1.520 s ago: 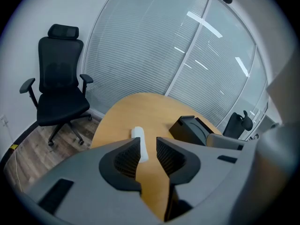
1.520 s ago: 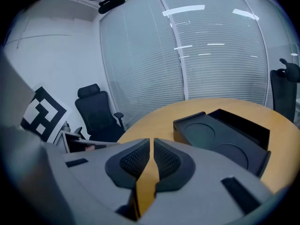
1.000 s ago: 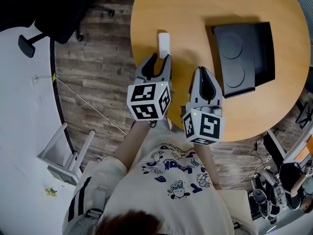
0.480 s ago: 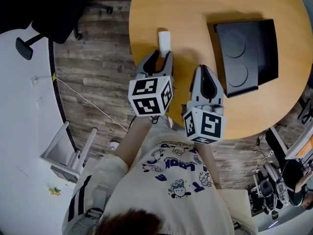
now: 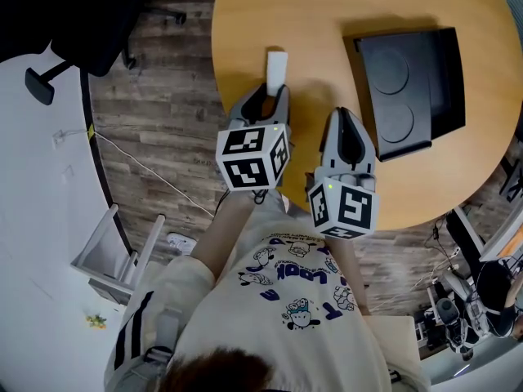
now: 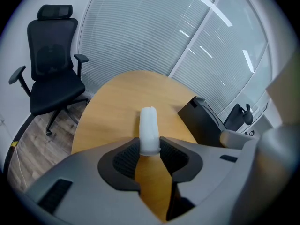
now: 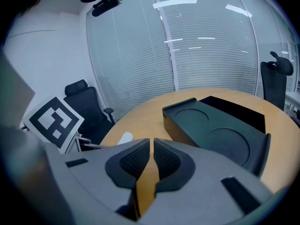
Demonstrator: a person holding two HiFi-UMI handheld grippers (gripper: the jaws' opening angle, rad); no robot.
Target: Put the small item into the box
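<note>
The small item (image 5: 276, 68) is a white oblong piece lying on the round wooden table (image 5: 310, 15) near its left edge. My left gripper (image 5: 268, 98) is at the item's near end and its jaws are closing. In the left gripper view the item (image 6: 149, 125) lies between the two pads, which sit right at its sides, and it still rests on the table. The black box (image 5: 413, 88) lies open on the right half of the table. My right gripper (image 5: 343, 119) hovers near the table's front edge, shut with nothing in it, and the box (image 7: 220, 130) lies ahead of it to the right.
A black office chair (image 5: 90, 15) stands on the wooden floor left of the table. A white frame (image 5: 114, 251) and a thin cable (image 5: 147, 170) are on the floor at the lower left. Glass walls with blinds (image 6: 140, 36) stand behind the table.
My left gripper has edged forward, so its tips now reach around the white item's near end, and the jaws look narrower. The right gripper has hardly moved.
</note>
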